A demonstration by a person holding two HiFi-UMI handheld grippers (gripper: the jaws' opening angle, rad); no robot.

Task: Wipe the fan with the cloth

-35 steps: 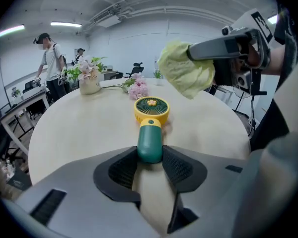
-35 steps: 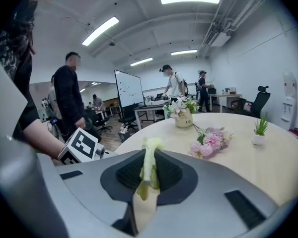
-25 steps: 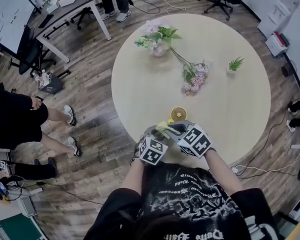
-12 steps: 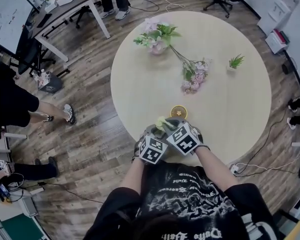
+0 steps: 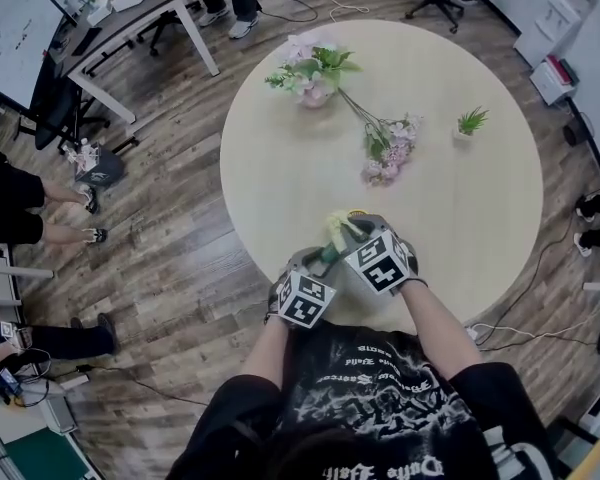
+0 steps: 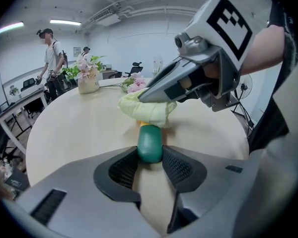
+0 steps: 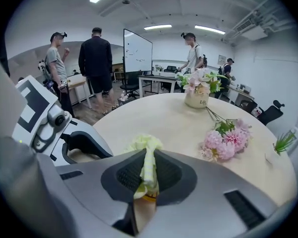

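Your left tongs [image 6: 150, 156] squeeze the fan [image 6: 150, 141] by its green handle. Your right tongs [image 7: 148, 175] pinch the yellow cloth [image 7: 145, 148] over the fan, near the pink flowers [image 5: 385, 163] on the table [image 5: 280, 188].

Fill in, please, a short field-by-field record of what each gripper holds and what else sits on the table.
left gripper: shut on fan, at its green handle
right gripper: shut on yellow-green cloth
cloth position: draped over the fan's far end, hiding most of it
table: round, pale
other items: vase of flowers, loose pink flowers, small potted plant
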